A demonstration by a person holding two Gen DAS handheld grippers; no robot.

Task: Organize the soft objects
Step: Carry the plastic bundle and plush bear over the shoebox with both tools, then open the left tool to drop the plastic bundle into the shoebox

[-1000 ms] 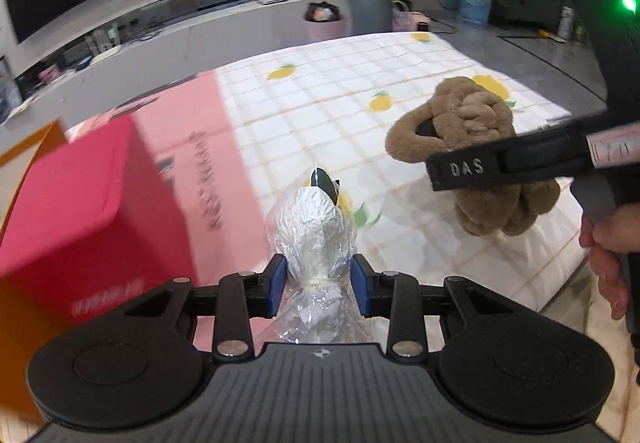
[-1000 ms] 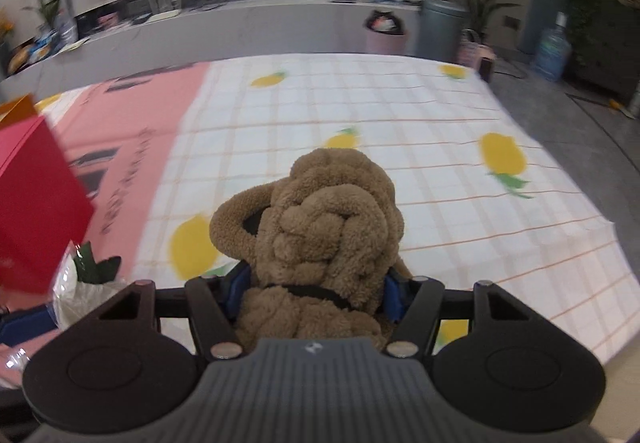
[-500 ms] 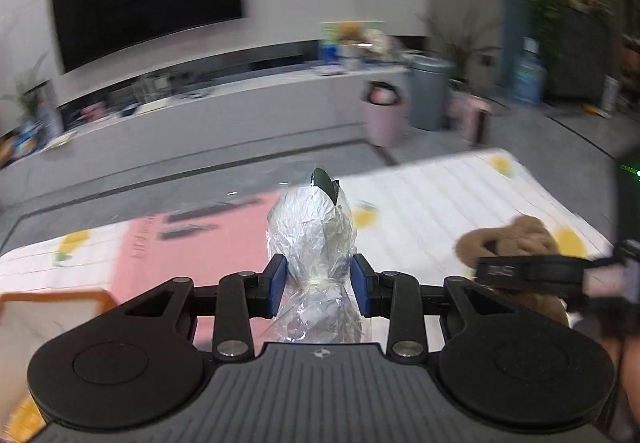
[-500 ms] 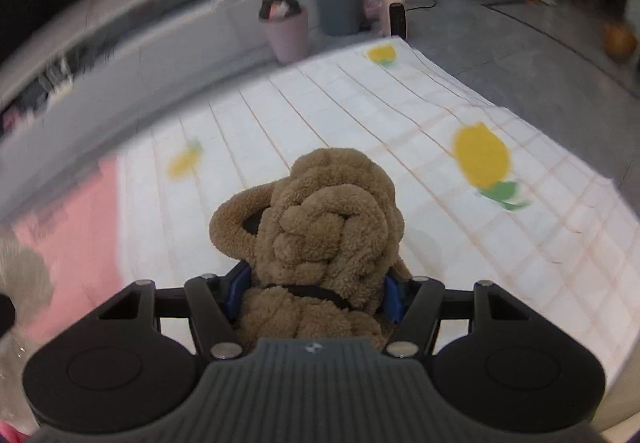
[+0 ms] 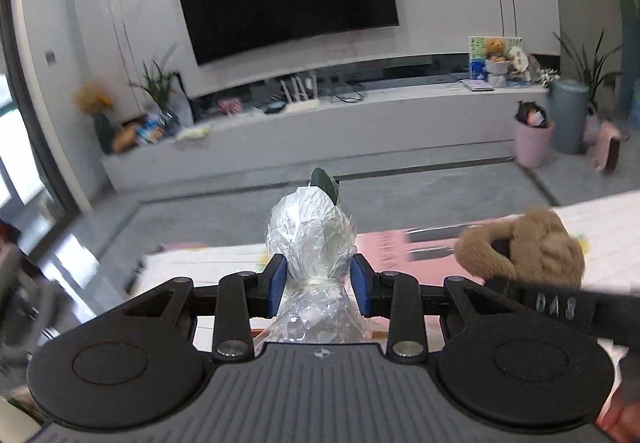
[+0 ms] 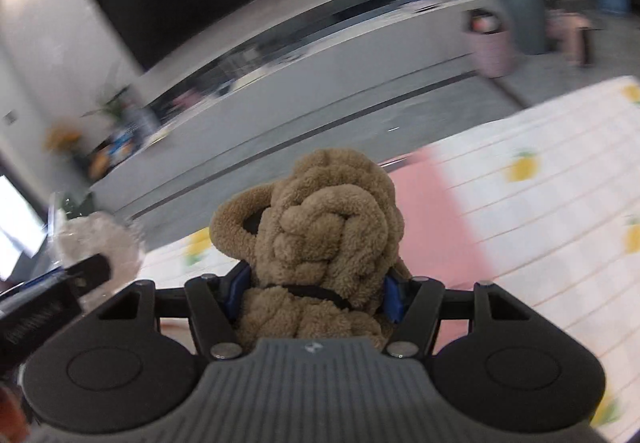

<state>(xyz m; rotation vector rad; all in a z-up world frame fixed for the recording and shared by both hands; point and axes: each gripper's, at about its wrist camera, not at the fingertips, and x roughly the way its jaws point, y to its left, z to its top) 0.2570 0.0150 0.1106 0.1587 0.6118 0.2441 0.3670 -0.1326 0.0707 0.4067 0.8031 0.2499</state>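
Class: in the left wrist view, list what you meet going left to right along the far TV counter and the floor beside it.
Yellow flowers → green plant → router → teddy bear → pink bin → grey bin

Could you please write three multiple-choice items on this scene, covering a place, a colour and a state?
1. Where is the pink bin?
A. On the floor beside the grey bin
B. On the mat
C. Under the television

2. What colour are the pads of the left tongs?
A. Red
B. Blue
C. Green

3. What are the right tongs doing?
A. Hanging open, holding nothing
B. Gripping a knotted brown plush toy
C. Gripping a red box

Answers: 1 A, the two bins stand together on the grey floor; 2 B, blue pads press the wrapped bundle; 3 B, the toy fills the jaws.
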